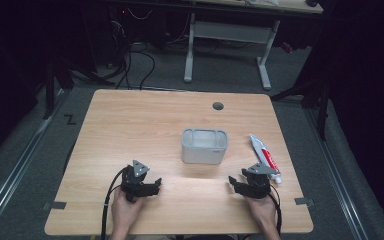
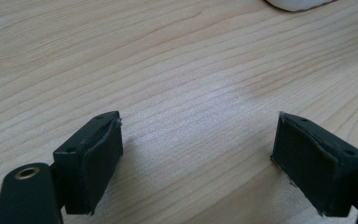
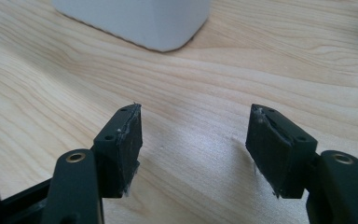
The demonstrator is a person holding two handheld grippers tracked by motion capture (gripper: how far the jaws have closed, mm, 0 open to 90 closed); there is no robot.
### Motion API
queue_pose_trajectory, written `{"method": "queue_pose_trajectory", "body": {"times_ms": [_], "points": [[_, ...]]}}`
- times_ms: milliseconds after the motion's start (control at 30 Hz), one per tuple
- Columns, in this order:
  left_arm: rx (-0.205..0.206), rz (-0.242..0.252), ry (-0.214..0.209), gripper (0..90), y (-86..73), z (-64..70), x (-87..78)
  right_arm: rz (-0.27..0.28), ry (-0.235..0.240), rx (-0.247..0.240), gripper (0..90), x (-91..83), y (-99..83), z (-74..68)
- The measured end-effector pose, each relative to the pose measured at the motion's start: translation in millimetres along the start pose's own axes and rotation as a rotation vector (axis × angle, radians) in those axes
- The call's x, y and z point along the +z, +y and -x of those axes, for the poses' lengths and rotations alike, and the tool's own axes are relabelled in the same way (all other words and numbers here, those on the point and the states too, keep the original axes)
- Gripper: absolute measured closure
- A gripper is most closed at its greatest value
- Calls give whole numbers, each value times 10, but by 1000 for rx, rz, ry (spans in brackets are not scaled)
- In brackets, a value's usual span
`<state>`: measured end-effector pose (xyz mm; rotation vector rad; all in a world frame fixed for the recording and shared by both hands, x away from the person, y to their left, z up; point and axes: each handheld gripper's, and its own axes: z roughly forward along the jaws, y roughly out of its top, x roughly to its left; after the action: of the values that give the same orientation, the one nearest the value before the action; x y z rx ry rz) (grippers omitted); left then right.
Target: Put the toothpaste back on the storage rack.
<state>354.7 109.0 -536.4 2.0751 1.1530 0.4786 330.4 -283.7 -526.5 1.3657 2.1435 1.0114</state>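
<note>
On the wooden table [image 1: 130, 120], a grey box [image 1: 204, 145] sits between the left gripper [image 1: 155, 184] and right gripper [image 1: 234, 182], a toothpaste tube [image 1: 264, 156] lying beside the right one.

This looks like a lab or test room set up for recording. A light wooden table [image 1: 130, 120] with a cable grommet [image 1: 218, 106] stands on grey carpet [image 1: 25, 165], with metal floor rails [image 1: 15, 172] on both sides. Behind it, loose black cables [image 1: 135, 62] trail across the floor beside a white-legged desk [image 1: 230, 35]. The surroundings are dark.
</note>
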Motion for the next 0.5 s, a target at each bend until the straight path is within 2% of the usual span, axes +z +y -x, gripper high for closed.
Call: {"method": "queue_pose_trajectory", "body": {"times_ms": [67, 233, 300, 500], "points": [[0, 0, 0, 163, 0, 0, 0, -3, -15, 17, 382, -24, 7, 1], [0, 0, 0, 163, 0, 0, 0, -1, 0, 44, 391, -82, 4, 26], [0, 0, 0, 163, 0, 0, 0, 1, -3, 33, 399, -106, 10, 37], [-7, 4, -8, 161, -2, -9, -2, 14, -4, 48, 396, -209, 39, 109]]}}
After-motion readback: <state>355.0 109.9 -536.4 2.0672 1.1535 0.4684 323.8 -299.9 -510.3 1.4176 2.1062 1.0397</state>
